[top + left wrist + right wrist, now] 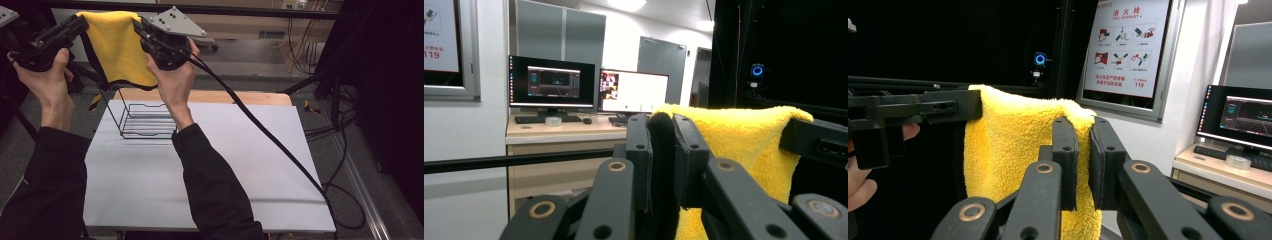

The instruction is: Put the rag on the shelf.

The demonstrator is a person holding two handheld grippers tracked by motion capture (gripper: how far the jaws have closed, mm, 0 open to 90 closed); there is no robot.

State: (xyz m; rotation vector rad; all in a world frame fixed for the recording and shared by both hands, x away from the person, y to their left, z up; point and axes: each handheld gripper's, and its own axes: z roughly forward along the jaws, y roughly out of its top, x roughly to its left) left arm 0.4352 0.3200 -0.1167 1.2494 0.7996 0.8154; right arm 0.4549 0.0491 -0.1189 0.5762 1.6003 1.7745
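Yellow cloth (117, 45): a fleecy towel held up in the air above the far end of the tabletop, stretched between the two grippers by its top edge, the rest hanging free; a dark band runs along its lower hem.
Tabletop (250, 165): white sheet over a wooden board, bare apart from the rack.
Wire rack (145, 120): a black open frame standing at the far left of the tabletop, just below the hanging cloth; nothing lies in it.
Left gripper (82, 22): jaws closed almost together on one top corner of the cloth; in the left gripper view the fabric (744, 145) is pinched between the pads.
Right gripper (140, 27): jaws nearly shut on the other top corner, pile bulging beside the pads (1068, 150) in the right gripper view.
Why held so: gripping both corners apart keeps the cloth spread and flat, which I judge suits draping it over the rack.
Risk: a slack corner could slip out or snag the wire.
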